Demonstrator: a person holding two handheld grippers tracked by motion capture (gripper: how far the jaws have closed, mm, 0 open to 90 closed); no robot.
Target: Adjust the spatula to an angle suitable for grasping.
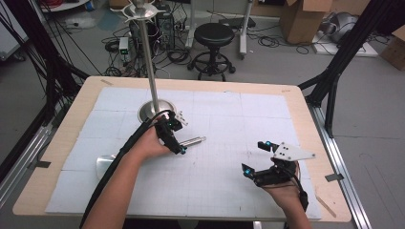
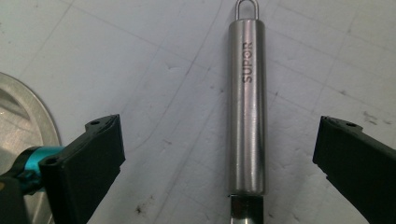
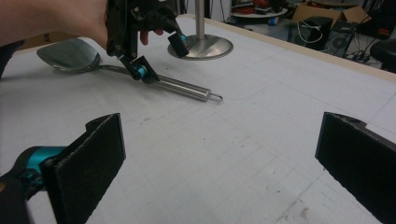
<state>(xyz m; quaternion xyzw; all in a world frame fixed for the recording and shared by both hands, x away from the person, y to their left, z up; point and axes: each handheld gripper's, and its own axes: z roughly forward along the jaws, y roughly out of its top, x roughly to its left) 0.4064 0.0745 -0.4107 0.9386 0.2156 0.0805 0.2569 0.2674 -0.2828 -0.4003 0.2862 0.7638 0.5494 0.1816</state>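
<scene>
Left tongs [image 2: 219, 154] open, straddling ladle handle [image 2: 246, 107].

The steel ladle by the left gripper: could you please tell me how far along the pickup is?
Nothing looks finished yet: the ladle lies flat on the table mat. In hand: the left gripper is open, its jaws astride the ladle's handle without touching it. Left to do: close on the handle and lift, perhaps towards the stand nearby. The right gripper waits open, apart from the ladle.
</scene>
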